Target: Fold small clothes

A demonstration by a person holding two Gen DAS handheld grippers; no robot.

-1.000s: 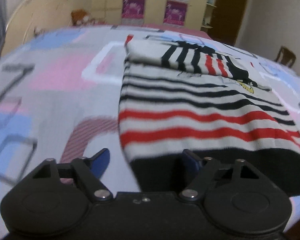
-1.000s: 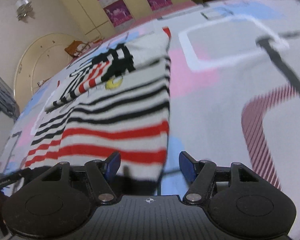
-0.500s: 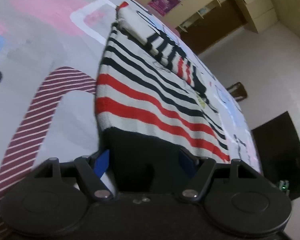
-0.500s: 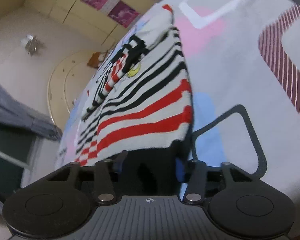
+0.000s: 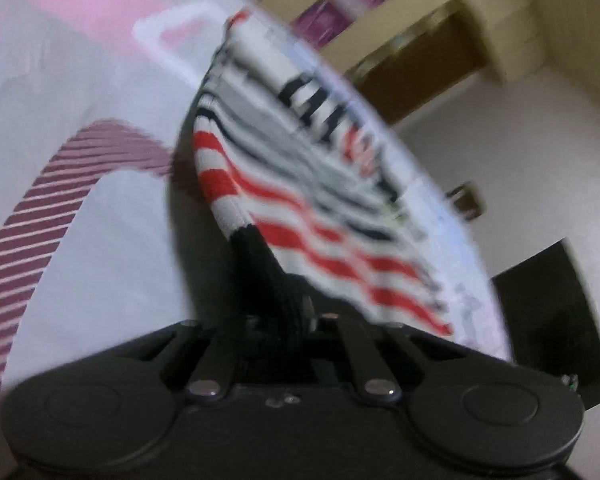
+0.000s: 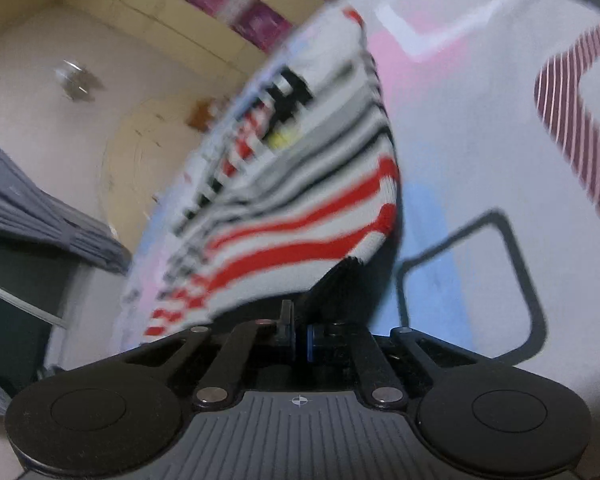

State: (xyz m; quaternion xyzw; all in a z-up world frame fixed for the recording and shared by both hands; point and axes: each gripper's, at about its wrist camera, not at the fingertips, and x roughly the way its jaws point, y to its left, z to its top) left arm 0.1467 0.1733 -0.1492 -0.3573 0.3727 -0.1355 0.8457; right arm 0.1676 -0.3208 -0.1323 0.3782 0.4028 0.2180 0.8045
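Both tools, left tool (image 5: 286,316) and right tool (image 6: 300,336), pinch the sweater (image 5: 300,200) hem at 6 o'clock; sleeves look folded; lengthwise fold remains.

Your left gripper (image 5: 290,320) hides its own fingertips inside the bunched black hem of the striped garment (image 5: 300,196). Motion blur smears that garment's stripes and print in both wrist views. The bedsheet (image 6: 480,152) runs off the frame's right edge.
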